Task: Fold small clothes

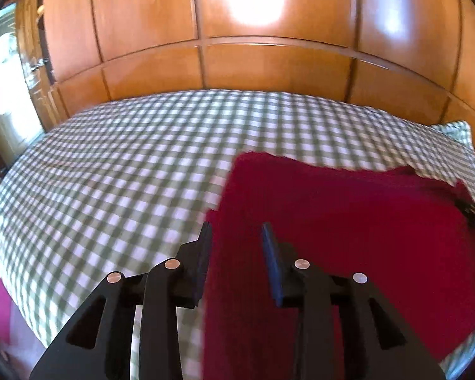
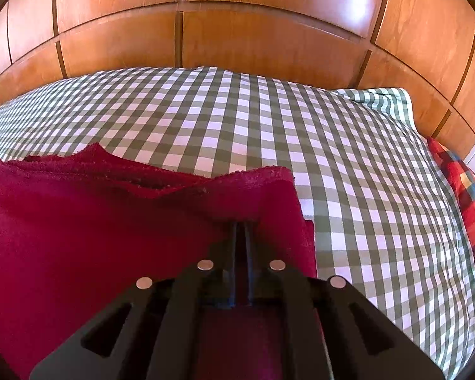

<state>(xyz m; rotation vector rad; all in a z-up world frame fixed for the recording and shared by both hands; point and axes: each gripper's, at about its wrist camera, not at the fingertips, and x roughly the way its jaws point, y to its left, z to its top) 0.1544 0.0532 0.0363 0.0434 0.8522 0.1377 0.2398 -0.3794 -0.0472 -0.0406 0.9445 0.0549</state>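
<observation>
A dark red garment (image 2: 88,221) lies spread on a bed covered with a green-and-white checked sheet (image 2: 237,120), toward the near side of the bed. Its far edge is ragged and wavy, with two layers showing there in the right wrist view.

The left tongs (image 1: 236,234) stand partly open over the left edge of the red cloth (image 1: 332,221); the left finger sits at that edge and the right finger over the cloth. Red fabric fills the gap between the fingers, but the pads do not press on it. This view is blurred.

The right tongs (image 2: 241,224) are nearly closed near the garment's right edge, with a thin fold of the red cloth pinched between the fingers.

A checked pillow (image 2: 383,101) lies at the far right of the bed, with a red plaid cloth (image 2: 468,190) just beside it at the right edge. Wooden wardrobe panels (image 2: 237,31) rise behind the bed.
</observation>
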